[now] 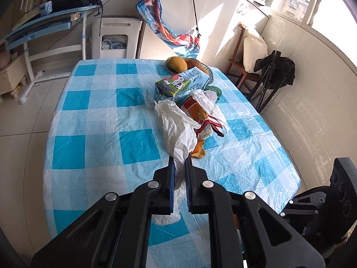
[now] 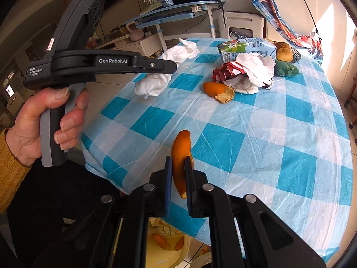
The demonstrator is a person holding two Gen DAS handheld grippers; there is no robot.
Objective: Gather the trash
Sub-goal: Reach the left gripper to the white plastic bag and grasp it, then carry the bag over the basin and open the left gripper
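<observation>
Bin (image 2: 165, 241): mostly hidden behind the right gripper's body.
Carton (image 1: 178, 84) print: too small to read.
Fruit bowl (image 1: 210, 72): partly hidden by the carton.

My table (image 2: 256, 147) wore a blue-and-white checked cloth (image 1: 100, 116). On it lay a milk carton (image 2: 247, 49), crumpled tissues (image 2: 256, 71), a red wrapper (image 2: 225, 72), an orange peel (image 2: 219, 91), a green toy (image 2: 286, 68) and a fruit dish (image 2: 295, 57).
</observation>
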